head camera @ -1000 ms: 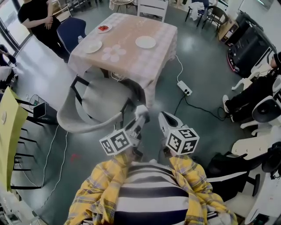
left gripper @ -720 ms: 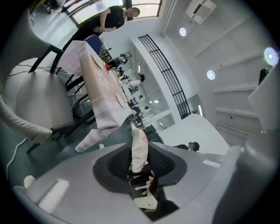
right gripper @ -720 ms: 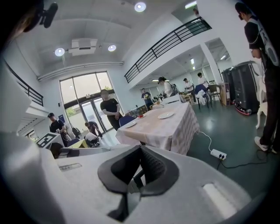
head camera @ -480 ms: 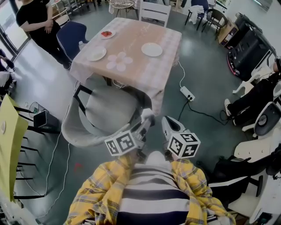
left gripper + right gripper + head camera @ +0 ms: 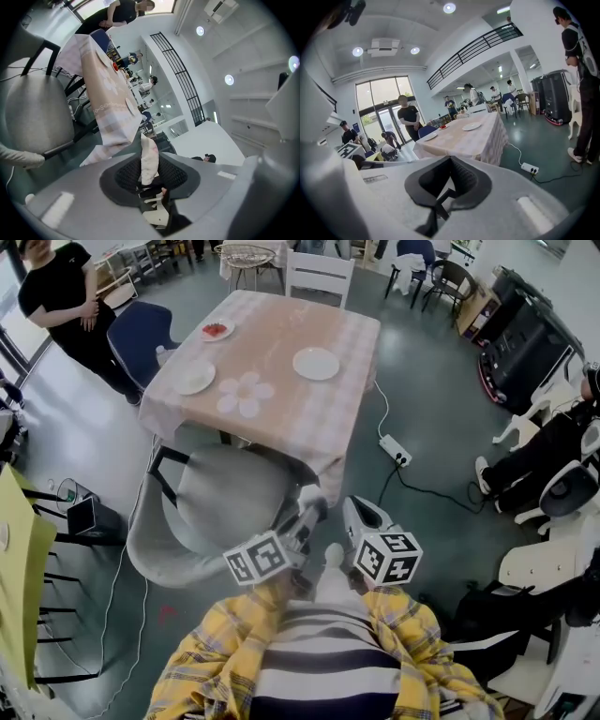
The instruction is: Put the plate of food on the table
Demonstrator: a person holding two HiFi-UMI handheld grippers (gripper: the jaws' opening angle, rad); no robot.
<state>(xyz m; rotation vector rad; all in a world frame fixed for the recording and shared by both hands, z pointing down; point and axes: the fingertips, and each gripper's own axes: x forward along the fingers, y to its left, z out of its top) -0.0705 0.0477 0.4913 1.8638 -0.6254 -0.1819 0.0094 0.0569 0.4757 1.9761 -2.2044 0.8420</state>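
1. Grey upholstered armchair (image 5: 211, 507): it stands at the near edge of the table, between the person and the tabletop. It is likely to block a straight approach, so delivery probably has to come in beside it.

2. Left gripper (image 5: 306, 502): its jaws are clamped on the rim of the white plate of food (image 5: 150, 157). The left gripper view is rolled, so the plate shows edge-on between the meshed pads, with pinkish food on it. Holding it by the rim probably keeps the pads off the food. The plate is in the air, short of the table and not yet set down.

3. Square table with the pink-and-white checked cloth (image 5: 323, 413): it already carries two empty white plates, a small dish of red food and a white flower-shaped mat (image 5: 247, 395). Bare cloth remains along the near side, a plausible landing zone.

4. Right gripper (image 5: 354, 507): its pads appear to meet, with nothing between them. It rides beside the left, probably kept free to steady the plate.

5. White power strip (image 5: 396, 451): its cable lies on the floor to the right of the table, a trip hazard on that side.
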